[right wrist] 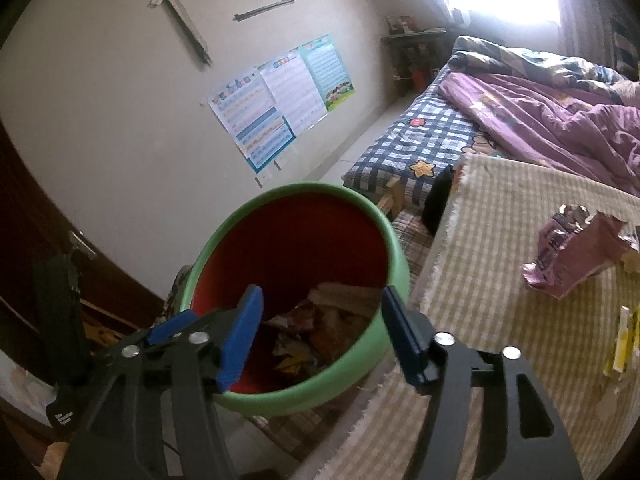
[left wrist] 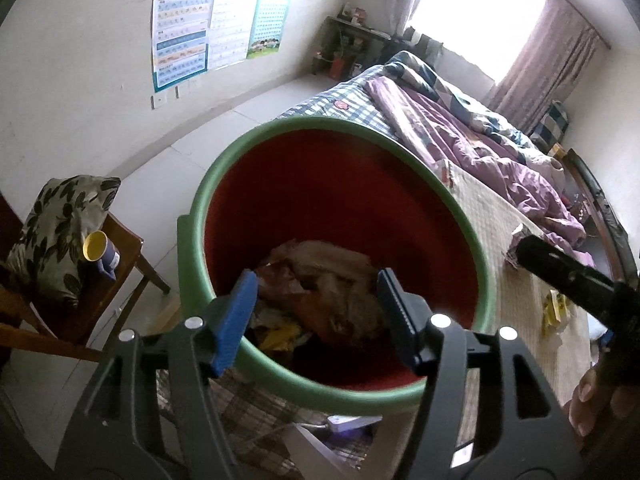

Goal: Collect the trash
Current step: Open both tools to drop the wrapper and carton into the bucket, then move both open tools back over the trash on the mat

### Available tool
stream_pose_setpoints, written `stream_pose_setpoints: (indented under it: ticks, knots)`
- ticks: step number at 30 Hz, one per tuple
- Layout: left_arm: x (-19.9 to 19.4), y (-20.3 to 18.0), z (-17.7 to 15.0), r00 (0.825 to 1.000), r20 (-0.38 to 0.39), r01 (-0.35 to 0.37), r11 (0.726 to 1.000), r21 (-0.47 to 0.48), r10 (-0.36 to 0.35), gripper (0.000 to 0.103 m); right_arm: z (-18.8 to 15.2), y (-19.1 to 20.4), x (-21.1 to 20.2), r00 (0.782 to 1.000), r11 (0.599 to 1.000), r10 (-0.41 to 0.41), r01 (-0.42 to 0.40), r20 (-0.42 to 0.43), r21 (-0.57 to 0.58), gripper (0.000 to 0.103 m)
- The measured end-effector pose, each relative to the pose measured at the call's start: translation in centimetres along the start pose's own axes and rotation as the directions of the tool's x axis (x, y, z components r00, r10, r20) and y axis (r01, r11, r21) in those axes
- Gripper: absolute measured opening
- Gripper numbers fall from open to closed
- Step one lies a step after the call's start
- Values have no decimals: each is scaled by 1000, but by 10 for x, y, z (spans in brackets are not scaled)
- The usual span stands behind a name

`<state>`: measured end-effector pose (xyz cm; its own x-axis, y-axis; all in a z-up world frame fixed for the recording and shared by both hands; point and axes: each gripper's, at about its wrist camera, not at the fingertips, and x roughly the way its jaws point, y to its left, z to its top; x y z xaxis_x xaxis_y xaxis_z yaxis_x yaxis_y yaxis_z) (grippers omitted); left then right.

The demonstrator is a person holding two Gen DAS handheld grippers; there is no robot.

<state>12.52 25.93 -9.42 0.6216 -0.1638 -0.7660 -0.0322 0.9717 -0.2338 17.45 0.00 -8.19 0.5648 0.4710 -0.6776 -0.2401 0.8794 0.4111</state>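
Note:
A red bin with a green rim [left wrist: 280,128] stands beside the bed, with crumpled wrappers and paper [left wrist: 320,280] inside. My left gripper [left wrist: 316,312] is open and empty, right over the bin's mouth. My right gripper [right wrist: 320,328] is also open and empty, above the near rim of the bin [right wrist: 296,396]. A torn purple wrapper [right wrist: 576,252] lies on the checked mat on the bed, right of the right gripper. A yellow wrapper [right wrist: 624,340] lies further right; it also shows in the left wrist view [left wrist: 554,312].
The beige checked mat [right wrist: 500,240] covers the near bed end; a purple quilt [right wrist: 560,120] lies behind. A wooden chair [left wrist: 120,280] left of the bin holds a leaf-print cushion [left wrist: 56,232] and a yellow cup [left wrist: 96,246]. The right gripper's arm [left wrist: 580,280] reaches in.

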Motion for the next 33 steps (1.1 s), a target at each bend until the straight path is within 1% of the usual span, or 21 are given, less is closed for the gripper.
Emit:
stream_pose_setpoints:
  ticks: [3,6,12,14,16,18,19,21,22,25,26,28,30,33]
  knots:
    - [-4,-7,-5,1000,-6,3,1000,10,-3,60,-6,-12,-15,1000,1000,-19,19,14,10,67]
    - [-8,-15,-10,1000,-9,8,1000,16,-7,60,-10,-33,-33,998,998,-54,53,30,25,68]
    - [-23,-49,-24,1000,-8,25,999,32,-24,60,-22,-100,-87,987,987,-146,141,71,75,68]
    - [-33,-70,-30,999,3,48,998,37,-49,60,-22,-129,-111,978,979,-187,178,94,95,68]
    - [-43,-99,-35,996,14,84,995,56,-85,60,-21,-161,-139,967,970,-222,206,124,126,68]
    - [-48,-124,-38,992,17,121,989,81,-123,60,-20,-184,-160,956,961,-253,232,147,148,68]
    - [-51,-143,-39,989,18,146,984,102,-149,60,-18,-202,-175,947,955,-275,248,166,165,68]
    - [-53,-184,-43,979,22,197,968,154,-202,65,-15,-225,-192,936,947,-296,261,190,189,68]
    - [-52,-197,-44,977,19,208,963,172,-214,66,-12,-241,-203,931,943,-303,261,202,208,68]
    - [-38,-250,-49,965,-7,256,936,242,-262,67,-3,-286,-234,914,929,-324,259,246,264,68]
    - [-31,-261,-51,965,-13,256,932,255,-262,68,2,-304,-244,902,920,-348,276,256,278,68]
    - [-9,-288,-54,969,-41,246,927,284,-245,68,6,-327,-249,893,907,-382,312,239,283,68]
    - [14,-303,-57,975,-65,223,927,302,-213,68,4,-351,-246,900,898,-389,323,198,298,68]
    - [45,-316,-60,984,-90,178,931,318,-157,68,-9,-383,-229,924,894,-363,311,115,323,68]
